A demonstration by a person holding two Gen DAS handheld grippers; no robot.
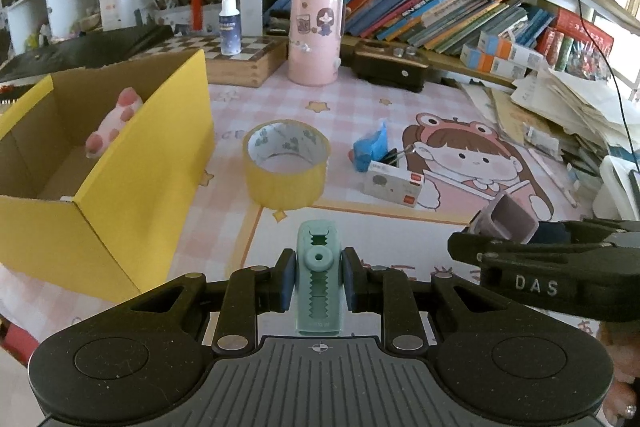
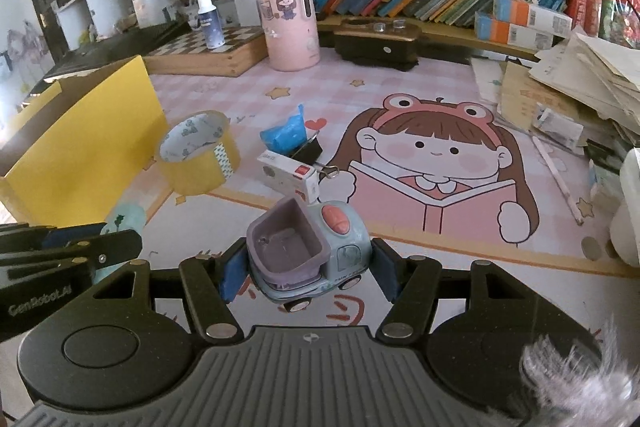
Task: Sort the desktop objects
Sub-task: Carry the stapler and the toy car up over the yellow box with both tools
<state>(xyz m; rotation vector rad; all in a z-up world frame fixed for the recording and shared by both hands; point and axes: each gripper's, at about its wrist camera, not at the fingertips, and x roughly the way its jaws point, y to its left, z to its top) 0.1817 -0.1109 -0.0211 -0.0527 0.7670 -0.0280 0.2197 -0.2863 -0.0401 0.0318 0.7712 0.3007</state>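
Observation:
My left gripper (image 1: 318,267) is shut on a mint-green toothed clip (image 1: 318,291), held upright between the blue pads. My right gripper (image 2: 308,267) is shut on a pale blue toy truck (image 2: 340,247) with a purple tipper bin (image 2: 286,247); the truck hangs tilted above the mat. In the left wrist view that bin (image 1: 510,219) shows at the right, behind the right gripper (image 1: 540,259). A yellow cardboard box (image 1: 140,187) stands open at the left with a pink paw toy (image 1: 116,123) inside. A yellow tape roll (image 1: 286,163), a blue packet (image 1: 372,147) and a small white box (image 1: 394,185) lie on the mat.
A black binder clip (image 2: 316,151) lies by the white box (image 2: 290,175). A pink cylinder (image 1: 316,35), a chessboard box (image 1: 240,59) with a spray bottle (image 1: 230,23) and a dark case (image 1: 390,67) line the back. Loose papers (image 1: 568,107) pile up at the right.

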